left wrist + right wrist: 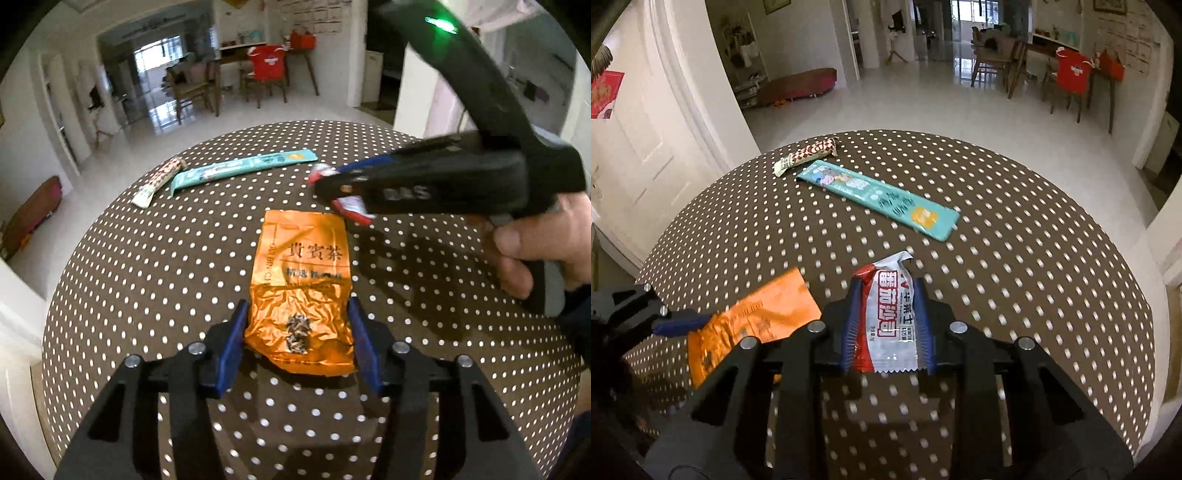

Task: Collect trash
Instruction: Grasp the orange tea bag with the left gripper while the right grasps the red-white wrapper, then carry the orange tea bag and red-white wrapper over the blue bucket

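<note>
Right gripper (pixel 884 325) clamped on white-red plastic sachet (pixel 892 325); left gripper (pixel 297 339) jaws apart, straddling near end of crumpled orange foil packet (pixel 301 291), pad contact unclear.

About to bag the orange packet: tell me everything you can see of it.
The orange packet is a glossy foil tea sachet with dark Chinese print, smooth at its far end, crumpled at the near end, where a scuffed grey patch shows. It lies flat on the dotted tablecloth. The left gripper straddles its crumpled end, blue pads at both edges; whether they already pinch it is unclear.
</note>
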